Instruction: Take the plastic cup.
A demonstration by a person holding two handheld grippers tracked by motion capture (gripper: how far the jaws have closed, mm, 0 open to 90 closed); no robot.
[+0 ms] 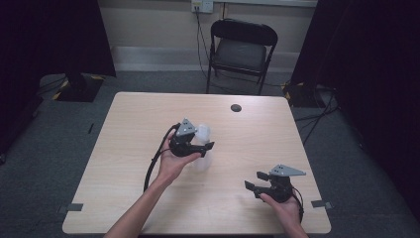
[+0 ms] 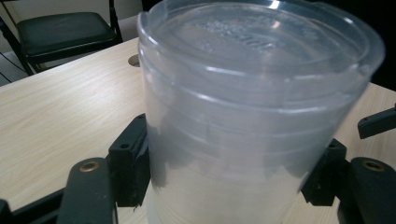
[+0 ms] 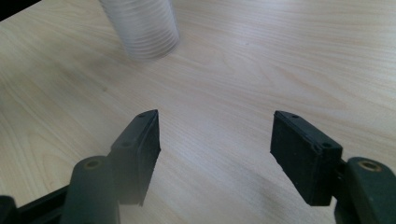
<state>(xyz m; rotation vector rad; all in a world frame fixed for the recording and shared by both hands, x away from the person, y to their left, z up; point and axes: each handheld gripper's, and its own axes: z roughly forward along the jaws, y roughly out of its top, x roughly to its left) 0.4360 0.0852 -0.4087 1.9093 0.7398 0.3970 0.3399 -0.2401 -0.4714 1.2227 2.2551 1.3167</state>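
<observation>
Between the jaws: the clear plastic cup stack [image 2: 252, 107] stands upside down on the bench [image 1: 138, 129], its pale bases up.
Stack's long axis: upright, crossing the jaws' line at right angles.
Left hand-held gripper [image 1: 200, 145]: right at the stack, a pad [image 2: 133, 163] against each side wall; it looks clamped on.
Right hand-held gripper [image 3: 215, 154]: well apart from the stack, jaws spread wide with nothing between them, pointed toward the stack's ribbed wall [image 3: 140, 25].
Nearer hand: the left one, by far.
Cable hole [image 1: 236, 107]: beyond the stack, toward the chair [image 1: 240, 52].
</observation>
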